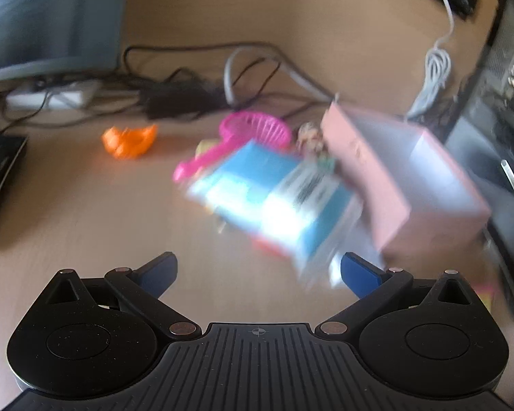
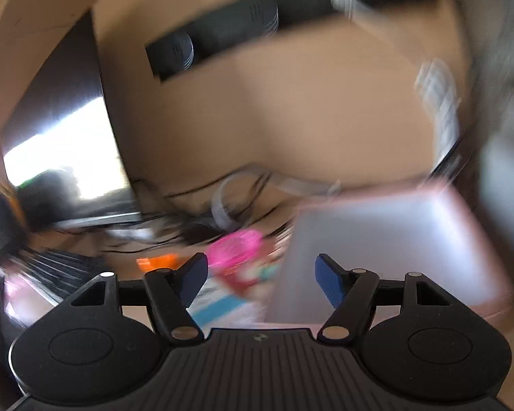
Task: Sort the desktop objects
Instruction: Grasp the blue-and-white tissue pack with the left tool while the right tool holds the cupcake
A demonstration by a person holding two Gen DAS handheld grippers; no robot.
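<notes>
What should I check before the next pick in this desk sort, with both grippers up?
1. Left gripper empty, fingers apart: ok.
2. Right gripper empty, fingers apart: ok.
3. Pink box open for drop-offs: ok; contents cannot tell.
4. Blue-and-white carton settled: cannot tell, it is smeared with blur.
5. Orange toy free of neighbours: ok, it sits alone on the desk.
6. Cables clear of the pink basket: cannot tell.

Beige wooden desk (image 1: 85,205) with tangled cables (image 1: 174,96) against a tan wall (image 1: 257,7).
</notes>
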